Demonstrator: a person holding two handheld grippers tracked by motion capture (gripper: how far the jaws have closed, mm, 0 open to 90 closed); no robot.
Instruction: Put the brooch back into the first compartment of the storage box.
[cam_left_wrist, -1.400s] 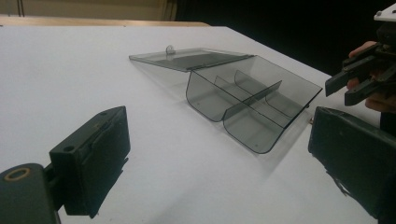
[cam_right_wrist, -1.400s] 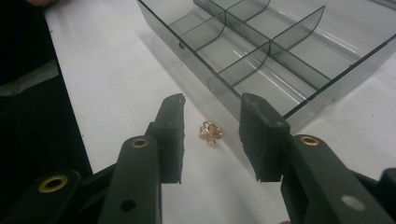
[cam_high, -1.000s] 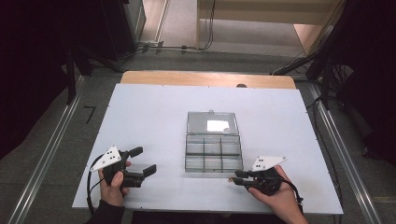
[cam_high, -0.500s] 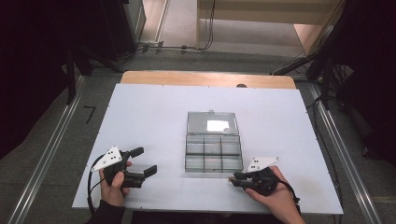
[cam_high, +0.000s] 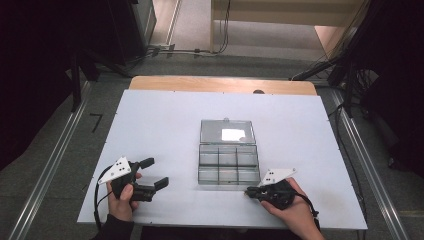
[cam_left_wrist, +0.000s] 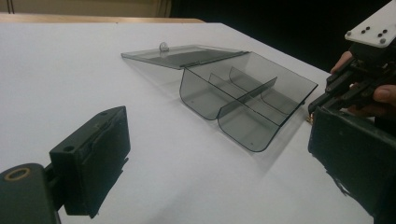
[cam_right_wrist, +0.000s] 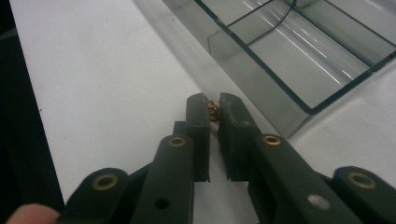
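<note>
At the bottom left of the high view the person's left hand held the left gripper low over the white table, its jaws standing wide apart with nothing between them; in the left gripper view the two black jaws sat at the lower left and right edges with bare table between. At the bottom right of the high view the right hand held the right gripper, its tips pointing left just beside the near right corner of the box. In the right gripper view its jaws were drawn nearly together and clamped on a small brass-coloured bead, what exactly it was too small to tell, just beside the box's outer wall. In the centre of the frame lay the clear compartment box, smoky plastic with dividers, its compartments looking empty, its lid open and laid back flat toward the far side. No brand, label or writing could be read on any of it. Beyond the white top ran a wooden table edge across the upper middle
</note>
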